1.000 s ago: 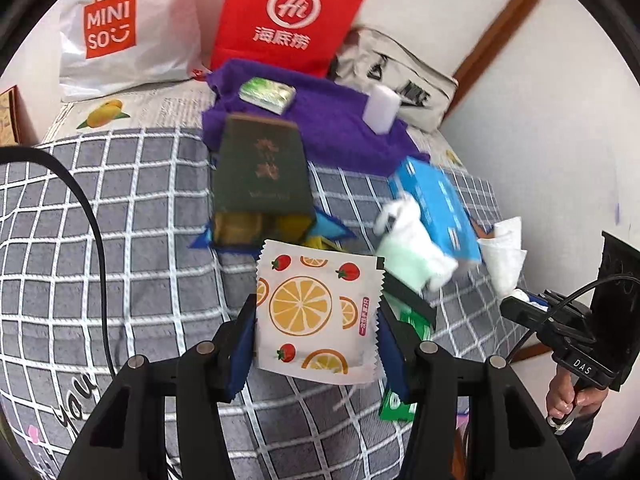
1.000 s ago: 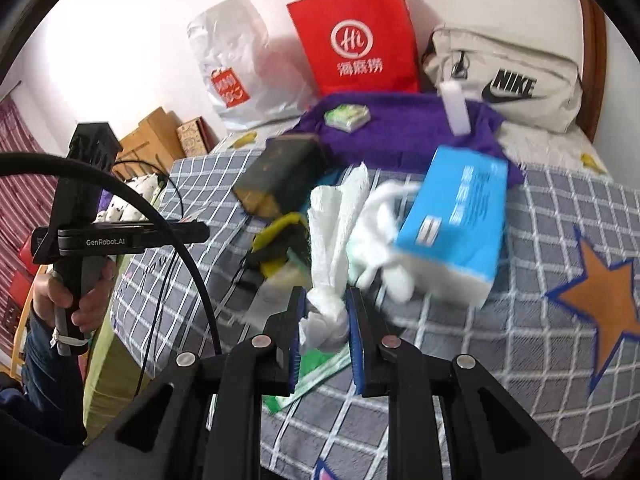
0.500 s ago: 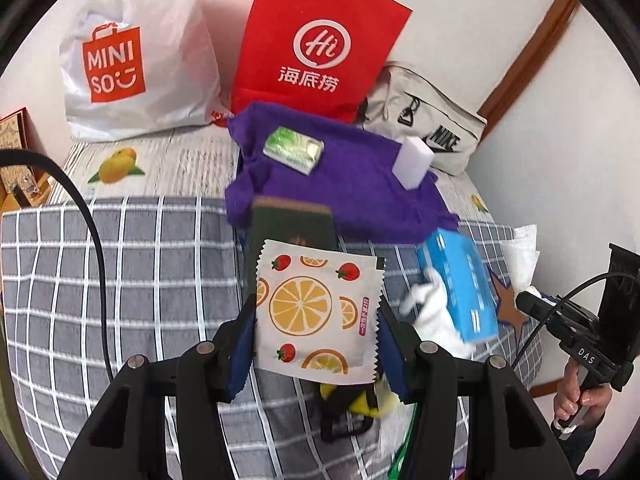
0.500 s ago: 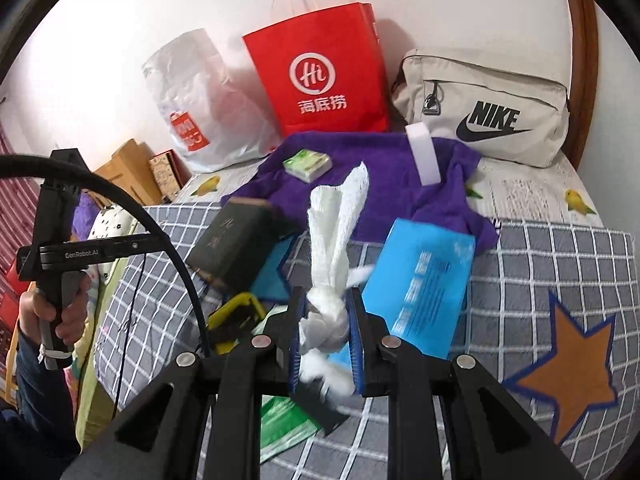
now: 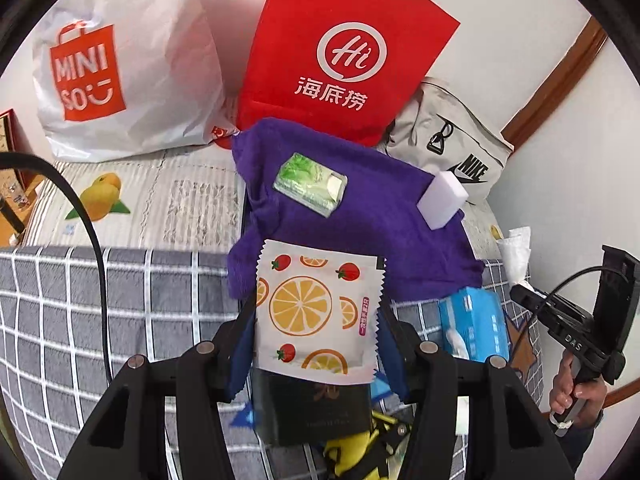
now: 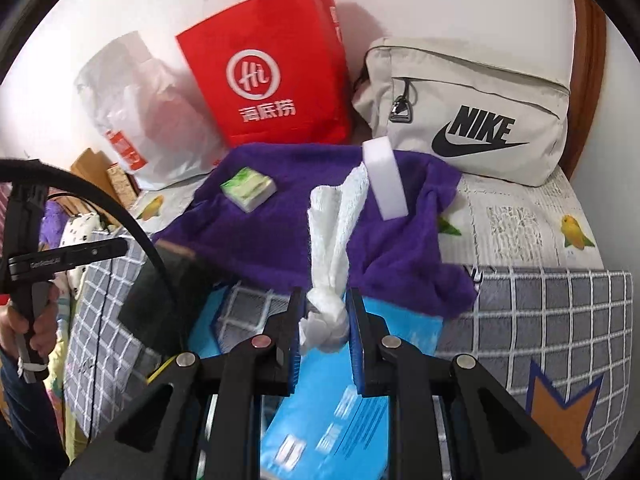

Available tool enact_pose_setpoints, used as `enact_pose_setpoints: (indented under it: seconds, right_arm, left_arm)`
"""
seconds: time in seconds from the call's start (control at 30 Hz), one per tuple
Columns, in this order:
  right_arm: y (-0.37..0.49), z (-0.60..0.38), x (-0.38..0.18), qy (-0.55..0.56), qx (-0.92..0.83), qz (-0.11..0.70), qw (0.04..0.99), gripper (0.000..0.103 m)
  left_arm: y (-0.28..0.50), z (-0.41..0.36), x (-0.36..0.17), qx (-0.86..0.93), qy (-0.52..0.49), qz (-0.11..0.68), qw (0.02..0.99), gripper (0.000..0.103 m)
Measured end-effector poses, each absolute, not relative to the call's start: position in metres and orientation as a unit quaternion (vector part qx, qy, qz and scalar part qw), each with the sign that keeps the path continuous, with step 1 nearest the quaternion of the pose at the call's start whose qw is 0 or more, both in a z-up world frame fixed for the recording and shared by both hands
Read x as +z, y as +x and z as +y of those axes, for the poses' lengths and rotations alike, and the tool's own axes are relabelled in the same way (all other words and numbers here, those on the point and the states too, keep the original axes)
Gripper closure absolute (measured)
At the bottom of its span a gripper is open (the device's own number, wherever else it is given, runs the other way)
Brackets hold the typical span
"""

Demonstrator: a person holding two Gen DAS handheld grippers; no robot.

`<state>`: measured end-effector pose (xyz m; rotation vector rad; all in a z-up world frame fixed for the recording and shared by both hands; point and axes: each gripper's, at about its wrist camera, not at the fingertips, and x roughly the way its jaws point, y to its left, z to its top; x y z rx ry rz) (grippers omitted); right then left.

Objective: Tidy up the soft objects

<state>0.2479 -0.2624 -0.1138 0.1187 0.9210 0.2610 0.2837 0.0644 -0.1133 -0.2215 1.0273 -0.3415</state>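
My left gripper point(image 5: 316, 316) is shut on a flat white packet printed with orange slices and strawberries point(image 5: 314, 312), held upright just in front of the purple towel point(image 5: 376, 232). A knotted white cloth point(image 6: 330, 264) stands up from my right gripper point(image 6: 323, 320), which is shut on its knot at the towel's point(image 6: 280, 208) near edge. On the towel lie a green tissue pack point(image 5: 310, 184) point(image 6: 249, 189) and a white sponge block point(image 5: 442, 199) point(image 6: 386, 178).
A blue tissue pack point(image 6: 332, 400) point(image 5: 474, 326), a dark box point(image 5: 316, 408) and a yellow-black item point(image 5: 360, 452) lie on the grey checked bedcover point(image 5: 120, 320). Against the wall stand a white Miniso bag point(image 5: 120, 60), a red paper bag point(image 5: 340, 56) and a beige Nike bag point(image 6: 472, 112).
Both grippers have carried their loads away from the clutter toward the purple towel, which now looms larger. The dark box and blue pack have slid beneath them. Neither grip changed.
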Motion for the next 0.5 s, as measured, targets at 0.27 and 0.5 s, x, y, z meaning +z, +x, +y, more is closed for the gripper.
enact_pose_setpoints:
  seconds: [0.27,0.5]
  right_arm:
    - [0.292,-0.268,-0.132,0.054,0.113,0.462,0.878,0.082]
    - [0.321,-0.272,-0.149,0.059,0.101,0.477,0.871,0.082]
  left_arm:
    - [0.316,0.053,-0.121,-0.170,-0.101,0.499,0.844,0.051]
    - [0.340,0.044,-0.127,-0.175,-0.096,0.504,0.840,0.051]
